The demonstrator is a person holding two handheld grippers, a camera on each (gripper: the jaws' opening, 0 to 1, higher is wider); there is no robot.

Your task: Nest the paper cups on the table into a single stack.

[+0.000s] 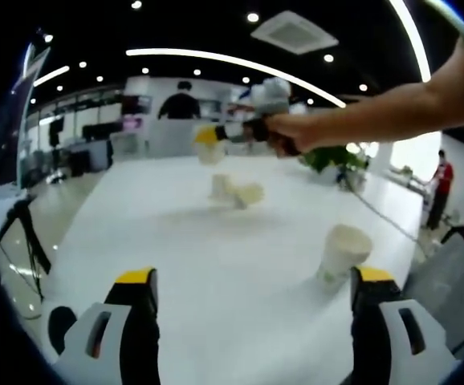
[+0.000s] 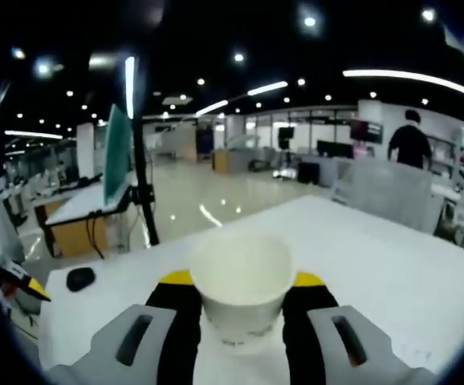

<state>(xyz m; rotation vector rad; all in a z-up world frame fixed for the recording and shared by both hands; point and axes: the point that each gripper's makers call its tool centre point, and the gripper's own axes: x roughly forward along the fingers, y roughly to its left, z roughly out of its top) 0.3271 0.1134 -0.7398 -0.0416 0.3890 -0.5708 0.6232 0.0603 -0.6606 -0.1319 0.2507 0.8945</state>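
My right gripper (image 2: 242,282) is shut on an upright white paper cup (image 2: 240,281), its open mouth facing the camera. In the left gripper view that right gripper (image 1: 209,136), held by a person's hand, hovers over the far part of the white table (image 1: 216,265) with the cup (image 1: 210,152) hanging in it. Beneath it stand one upright cup (image 1: 220,185) and, beside that, a cup lying on its side (image 1: 249,194). My left gripper (image 1: 254,277) is open with nothing between its jaws. Another upright cup (image 1: 343,252) stands just ahead of its right jaw.
A person's bare arm (image 1: 392,100) reaches in from the right. A black tripod (image 2: 140,160) and a green panel (image 2: 117,152) stand past the table's edge. A small black object (image 2: 80,278) lies on the table corner. People stand in the background.
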